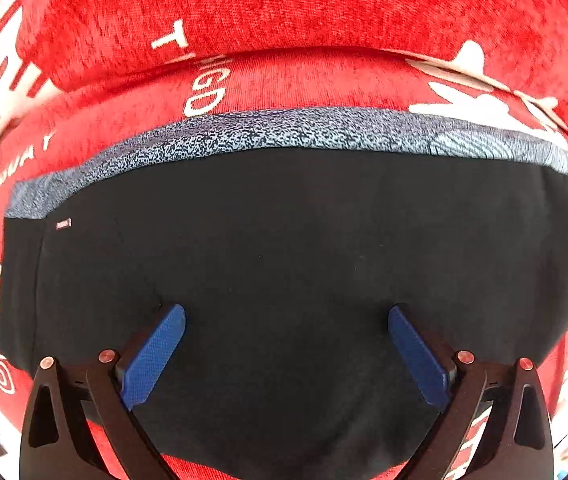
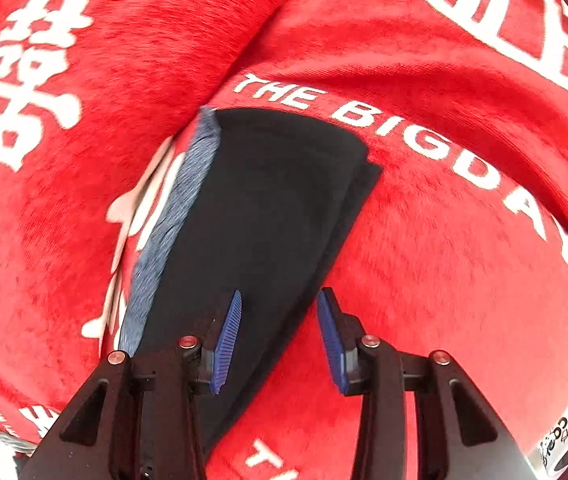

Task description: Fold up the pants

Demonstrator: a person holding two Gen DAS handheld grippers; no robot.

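- Both grippers hang over the cloth — the left gripper spread wide, the right gripper apart too, gripping nothing.
- Big red blanket with white letters.
- Black pants lie folded on it.
- Gray waistband along one edge.

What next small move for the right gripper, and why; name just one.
Probably shut the right gripper on the near edge of the black folded pants: its open jaws straddle that edge on the red printed blanket, and nothing is grasped yet.
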